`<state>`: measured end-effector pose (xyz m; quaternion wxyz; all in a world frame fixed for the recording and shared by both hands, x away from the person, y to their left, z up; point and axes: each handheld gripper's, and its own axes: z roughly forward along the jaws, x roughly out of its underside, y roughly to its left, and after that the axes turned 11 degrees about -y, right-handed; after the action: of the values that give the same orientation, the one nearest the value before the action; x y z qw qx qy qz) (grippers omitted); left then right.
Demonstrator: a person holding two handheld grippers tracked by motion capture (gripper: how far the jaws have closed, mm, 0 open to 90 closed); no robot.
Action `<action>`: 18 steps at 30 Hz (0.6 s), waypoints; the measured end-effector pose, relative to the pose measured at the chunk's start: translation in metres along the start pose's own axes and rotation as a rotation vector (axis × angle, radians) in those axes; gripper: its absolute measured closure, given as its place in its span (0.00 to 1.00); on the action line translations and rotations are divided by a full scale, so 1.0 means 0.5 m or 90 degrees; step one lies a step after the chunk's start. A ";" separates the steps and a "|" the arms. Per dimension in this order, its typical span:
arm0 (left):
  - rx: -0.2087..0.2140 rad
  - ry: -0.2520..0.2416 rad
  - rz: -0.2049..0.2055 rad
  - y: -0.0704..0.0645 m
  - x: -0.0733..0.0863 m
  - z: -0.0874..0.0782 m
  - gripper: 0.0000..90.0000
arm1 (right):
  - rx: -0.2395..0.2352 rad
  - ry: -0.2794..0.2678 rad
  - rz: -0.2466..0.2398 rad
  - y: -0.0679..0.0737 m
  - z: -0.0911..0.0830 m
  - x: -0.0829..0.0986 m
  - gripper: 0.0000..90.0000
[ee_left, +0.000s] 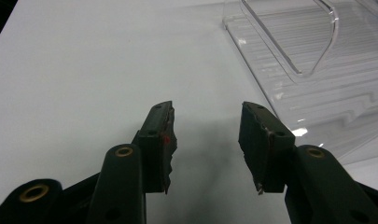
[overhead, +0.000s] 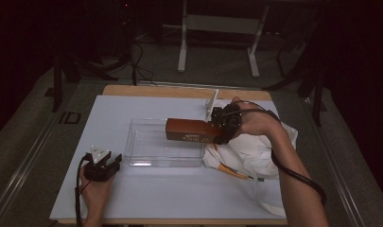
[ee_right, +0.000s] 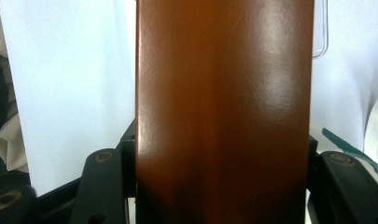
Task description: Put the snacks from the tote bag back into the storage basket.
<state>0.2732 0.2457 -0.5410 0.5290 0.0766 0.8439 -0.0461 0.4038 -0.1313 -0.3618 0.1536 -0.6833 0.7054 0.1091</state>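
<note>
The brown box (overhead: pixel 191 131), at frame centre, hangs over the right end of the clear tray (overhead: pixel 146 156), clamped by one end in the right gripper (overhead: pixel 223 124). Held so far out, it could tilt, catch the tray's rim and shove it. The left gripper (overhead: pixel 102 166) rests at lower left, jaws apart and empty, too far off to brace the tray.

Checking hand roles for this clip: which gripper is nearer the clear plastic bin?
Right. The right gripper, shut on the brown box, holds it over the clear plastic bin's right end. The left gripper, fingers open, rests on the table just off the bin's near-left corner.
</note>
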 end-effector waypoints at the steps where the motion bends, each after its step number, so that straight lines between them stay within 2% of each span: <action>1: 0.000 0.000 0.000 0.000 0.000 0.000 0.62 | 0.001 0.000 0.000 0.001 0.001 -0.001 0.48; 18: 0.001 0.000 -0.001 0.000 0.000 0.000 0.62 | -0.011 0.006 -0.013 0.003 0.024 -0.023 0.48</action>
<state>0.2732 0.2458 -0.5410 0.5289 0.0764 0.8440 -0.0467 0.4031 -0.1161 -0.3690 0.1452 -0.6922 0.6983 0.1103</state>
